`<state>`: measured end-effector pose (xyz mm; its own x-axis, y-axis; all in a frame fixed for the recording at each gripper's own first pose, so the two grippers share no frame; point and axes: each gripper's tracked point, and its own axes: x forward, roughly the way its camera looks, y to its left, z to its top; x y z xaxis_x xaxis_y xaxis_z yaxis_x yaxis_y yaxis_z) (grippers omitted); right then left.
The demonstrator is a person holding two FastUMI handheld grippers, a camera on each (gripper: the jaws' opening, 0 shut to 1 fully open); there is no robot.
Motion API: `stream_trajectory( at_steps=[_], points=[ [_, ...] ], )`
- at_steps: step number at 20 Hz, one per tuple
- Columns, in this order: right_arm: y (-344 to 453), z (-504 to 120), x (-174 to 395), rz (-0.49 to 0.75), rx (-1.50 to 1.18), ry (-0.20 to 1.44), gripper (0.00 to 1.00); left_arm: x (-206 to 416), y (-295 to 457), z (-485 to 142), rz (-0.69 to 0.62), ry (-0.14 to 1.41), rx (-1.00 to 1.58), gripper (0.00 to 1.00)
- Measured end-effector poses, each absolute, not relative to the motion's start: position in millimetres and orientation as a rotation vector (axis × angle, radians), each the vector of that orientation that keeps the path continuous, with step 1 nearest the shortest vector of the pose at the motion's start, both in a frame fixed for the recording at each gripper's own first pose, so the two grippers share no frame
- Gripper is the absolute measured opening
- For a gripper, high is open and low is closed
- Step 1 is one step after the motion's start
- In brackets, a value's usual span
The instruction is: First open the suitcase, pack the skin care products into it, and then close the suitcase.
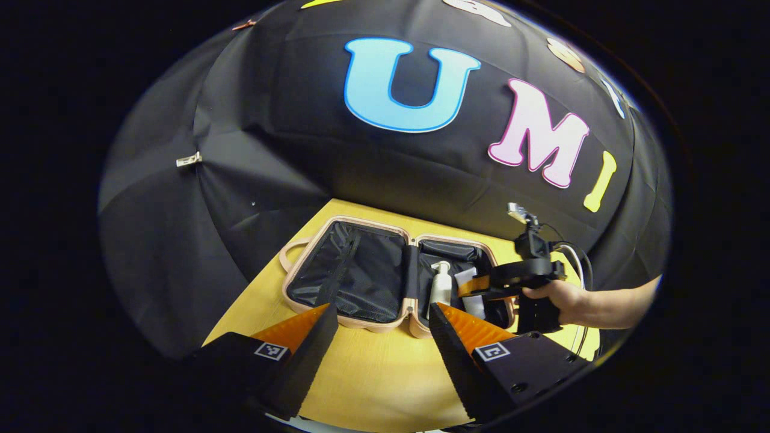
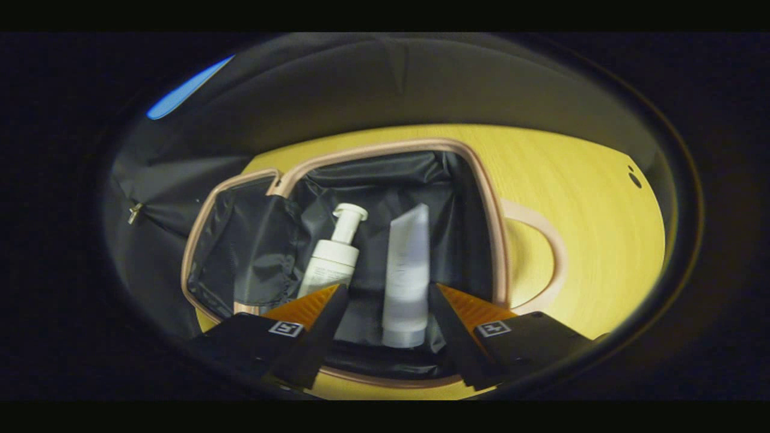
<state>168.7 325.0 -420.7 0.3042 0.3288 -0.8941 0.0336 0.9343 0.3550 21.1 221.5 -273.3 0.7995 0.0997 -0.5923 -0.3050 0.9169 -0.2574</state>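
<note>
Right claw (image 2: 385, 300) agape over tube (image 2: 407, 282), not touching.

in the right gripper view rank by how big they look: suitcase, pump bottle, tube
1. suitcase, by far the largest.
2-3. tube and pump bottle look close in size; the tube lies nearer the camera, between the open right tongs, so unranked.

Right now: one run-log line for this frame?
suitcase: open flat on table | pump bottle, tube: inside one half | right gripper: open, over tube | left gripper: open, back from case
</note>
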Motion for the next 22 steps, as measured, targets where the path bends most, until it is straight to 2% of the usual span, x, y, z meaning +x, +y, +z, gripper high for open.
stream_trajectory(
  at_steps=[1, 2, 3, 4, 5, 6, 7, 11, 15, 22],
  points=[
    [315.9, -406.1, 172.0, 0.2, 0.317, 1.203, 0.97, 25.7, 235.3, -276.6, 0.222, 0.597, -0.391, 0.97],
    [306.9, -394.0, 176.6, 0.203, 0.299, 1.148, 0.99, 30.3, 252.8, -281.0, 0.227, 0.587, -0.425, 0.97],
    [297.8, -381.0, 177.7, 0.204, 0.28, 1.096, 0.99, 37.3, 273.6, -286.5, 0.239, 0.578, -0.44, 0.97],
    [287.8, -366.0, 179.5, 0.206, 0.261, 1.038, 0.99, 41.9, 295.9, -293.9, 0.258, 0.577, -0.429, 0.92],
    [277.6, -350.7, 180.2, 0.201, 0.245, 0.982, 0.98, 47.4, 319.7, -300.8, 0.279, 0.579, -0.394, 0.97],
    [268.3, -336.6, 179.0, 0.197, 0.243, 0.928, 0.89, 54.3, 339.1, -308.8, 0.288, 0.591, -0.35, 0.97],
    [260.8, -324.8, 173.0, 0.184, 0.251, 0.891, 0.98, 61.4, 355.4, -319.0, 0.285, 0.615, -0.318, 0.97],
    [225.6, -293.6, 141.3, 0.118, 0.319, 0.78, 0.98, 99.6, 392.9, -357.1, 0.253, 0.647, -0.399, 0.97],
    [190.3, -304.2, 103.7, 0.08, 0.268, 0.809, 0.98, 128.9, 436.0, -395.9, 0.26, 0.672, -0.568, 0.96],
    [179.1, -282.0, 84.6, 0.108, 0.207, 0.77, 0.98, 154.5, 466.6, -469.0, 0.361, 0.818, -0.704, 0.93]
  ],
)
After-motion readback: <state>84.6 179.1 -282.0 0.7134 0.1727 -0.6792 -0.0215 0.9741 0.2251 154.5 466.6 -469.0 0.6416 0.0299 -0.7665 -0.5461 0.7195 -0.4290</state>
